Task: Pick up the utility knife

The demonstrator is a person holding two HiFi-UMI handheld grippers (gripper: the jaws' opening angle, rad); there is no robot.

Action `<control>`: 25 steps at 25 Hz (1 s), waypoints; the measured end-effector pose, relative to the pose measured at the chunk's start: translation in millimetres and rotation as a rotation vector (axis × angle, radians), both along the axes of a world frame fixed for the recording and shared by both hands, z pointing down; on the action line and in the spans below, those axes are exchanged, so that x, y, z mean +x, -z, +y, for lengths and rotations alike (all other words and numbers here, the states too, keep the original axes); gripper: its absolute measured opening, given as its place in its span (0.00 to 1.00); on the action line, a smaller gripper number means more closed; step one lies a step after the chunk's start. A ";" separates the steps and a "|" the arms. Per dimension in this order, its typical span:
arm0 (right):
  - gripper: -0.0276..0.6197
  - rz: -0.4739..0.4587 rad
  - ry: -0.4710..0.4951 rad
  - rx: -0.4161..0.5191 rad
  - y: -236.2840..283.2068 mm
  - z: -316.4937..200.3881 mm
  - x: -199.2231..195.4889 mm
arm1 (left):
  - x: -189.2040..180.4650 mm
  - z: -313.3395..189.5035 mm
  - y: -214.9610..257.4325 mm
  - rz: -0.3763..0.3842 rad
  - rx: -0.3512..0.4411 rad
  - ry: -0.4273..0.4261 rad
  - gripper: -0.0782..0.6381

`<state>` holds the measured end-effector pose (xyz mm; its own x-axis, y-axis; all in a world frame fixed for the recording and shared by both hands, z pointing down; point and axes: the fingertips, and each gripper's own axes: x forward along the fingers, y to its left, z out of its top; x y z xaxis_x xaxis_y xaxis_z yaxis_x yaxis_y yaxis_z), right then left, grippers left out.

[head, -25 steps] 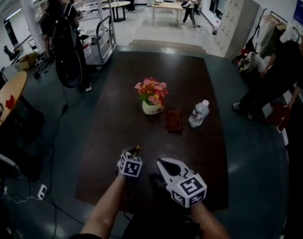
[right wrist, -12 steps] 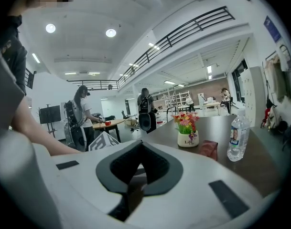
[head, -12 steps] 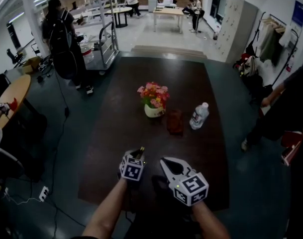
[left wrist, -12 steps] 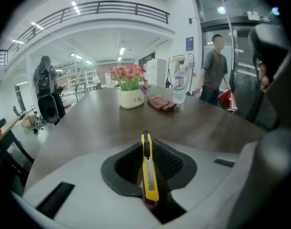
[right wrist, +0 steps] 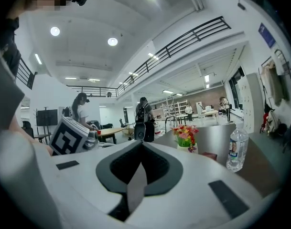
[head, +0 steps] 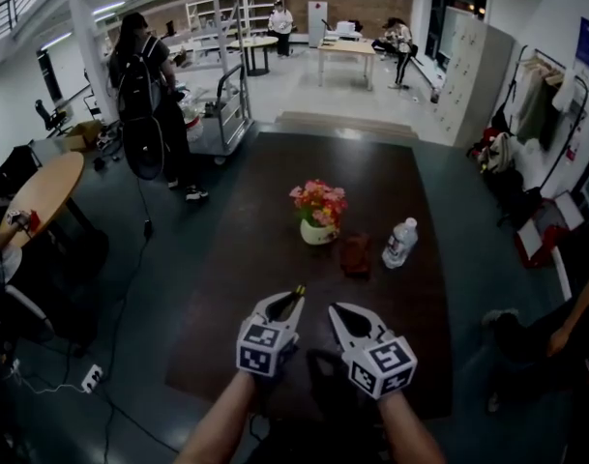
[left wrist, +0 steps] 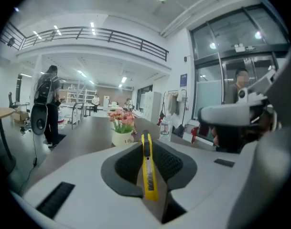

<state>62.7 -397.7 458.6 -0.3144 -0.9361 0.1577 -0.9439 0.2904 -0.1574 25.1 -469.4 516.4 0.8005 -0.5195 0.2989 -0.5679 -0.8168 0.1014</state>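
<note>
The utility knife point(left wrist: 147, 168) is yellow with a black slider, and it stands on edge between my left gripper's point(left wrist: 146, 144) dark pads, pointing forward. In the head view its tip point(head: 297, 291) sticks out past the left gripper point(head: 282, 306), which is held above the near end of the dark table point(head: 265, 249). The left gripper is shut on the knife. Just to its right my right gripper point(head: 338, 313) hovers at about the same height. In the right gripper view its tips point(right wrist: 142, 144) meet, with nothing between them.
Mid-table stand a white pot of flowers point(head: 318, 211), a brown-red pouch point(head: 355, 255) and a water bottle point(head: 399, 243). A person with a backpack point(head: 147, 95) stands left of the table by a cart. Clothes racks and bags line the right side.
My left gripper has lifted well up from the table with the knife in it. The right gripper rose slightly. The person at the right has moved toward the lower right.
</note>
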 end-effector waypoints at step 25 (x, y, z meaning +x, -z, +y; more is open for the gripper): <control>0.06 -0.020 0.025 0.202 80.5 28.8 -18.2 | -26.7 68.4 136.1 0.275 0.131 -0.090 0.21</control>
